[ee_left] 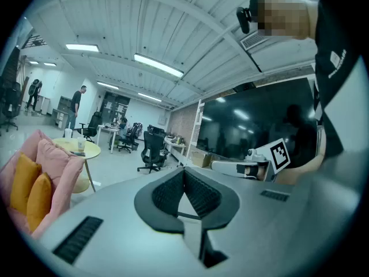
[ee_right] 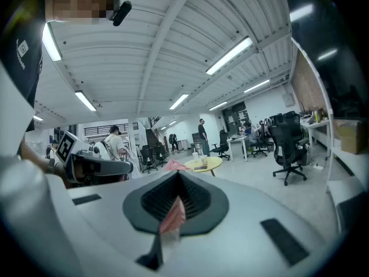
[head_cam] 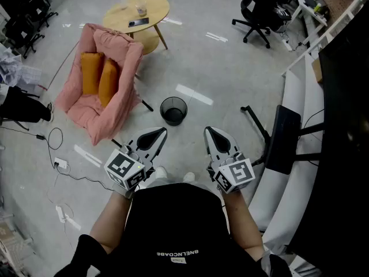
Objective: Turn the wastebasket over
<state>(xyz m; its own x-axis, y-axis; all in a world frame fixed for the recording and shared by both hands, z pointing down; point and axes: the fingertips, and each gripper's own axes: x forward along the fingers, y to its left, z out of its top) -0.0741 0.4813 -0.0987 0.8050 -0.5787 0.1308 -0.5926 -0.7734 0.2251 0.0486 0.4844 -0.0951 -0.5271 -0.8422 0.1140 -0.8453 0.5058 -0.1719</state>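
Wastebasket [head_cam: 173,111] near pink armchair [head_cam: 124,56], round table [head_cam: 157,7] beyond

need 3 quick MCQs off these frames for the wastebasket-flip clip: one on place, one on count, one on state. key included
1. Where is the wastebasket?
A. On a shelf
B. On the floor, beside the pink armchair
C. Held in a gripper

2. How many orange cushions lie on the pink armchair?
A. One
B. Three
C. Two

3. How does the wastebasket stand?
A. Upright, mouth up
B. On its side
C. Upside down

Key:
1 B, the head view shows it on the floor just right of the pink armchair.
2 C, two sit side by side on the seat.
3 A, its open rim faces up and the dark inside shows.
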